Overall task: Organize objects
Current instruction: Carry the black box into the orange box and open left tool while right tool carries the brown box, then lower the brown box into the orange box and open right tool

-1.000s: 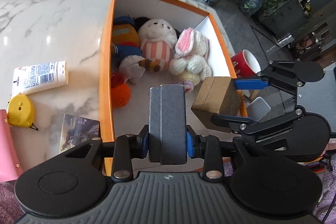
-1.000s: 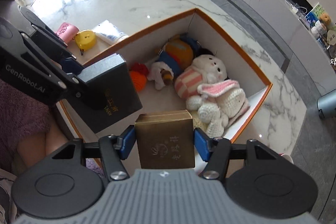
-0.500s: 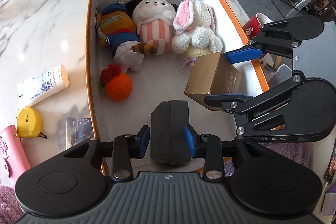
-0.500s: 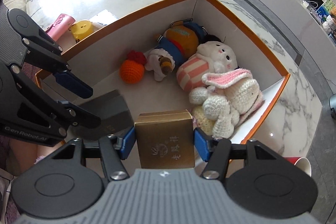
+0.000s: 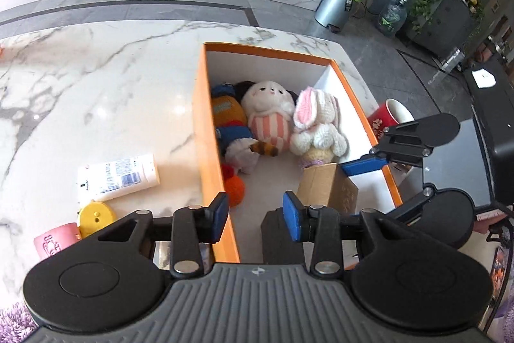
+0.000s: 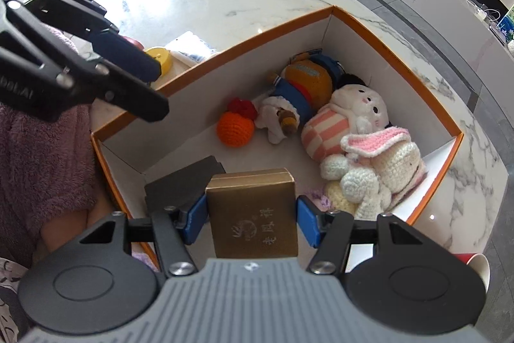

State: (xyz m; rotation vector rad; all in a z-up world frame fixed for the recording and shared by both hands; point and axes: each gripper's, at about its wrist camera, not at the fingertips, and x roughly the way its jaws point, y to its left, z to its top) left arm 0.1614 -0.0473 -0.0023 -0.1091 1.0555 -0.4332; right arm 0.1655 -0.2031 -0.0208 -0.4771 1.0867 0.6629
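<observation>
The left gripper hangs above the near end of the orange box, its blue rubber pads spread apart with nothing between them, one pad over the box's left wall. The right gripper has its blue pads close on either side of a gold cardboard box, a squarish carton with a matte metallic face and printed characters; narrow gaps show at the pads, so whether it is clamped or just released cannot be told. The carton sits low inside the orange box at its near end. Just beside it, to its left, a dark grey flat case with a fine grained surface lies on the white floor of the orange box, in the near corner. The orange box is a large rectangular cardboard tray with orange rims and white inner walls, standing on a glossy white marble table veined in grey. At its far end lie soft toys: a crocheted white rabbit with pink ears, a plush bunny in pink and white stripes, a blue and orange plush figure, and a knitted orange ball. Outside the box, on the marble, lie a white plastic tube, a round yellow tape measure and a pink pouch; a red paper cup stands past the far wall.
</observation>
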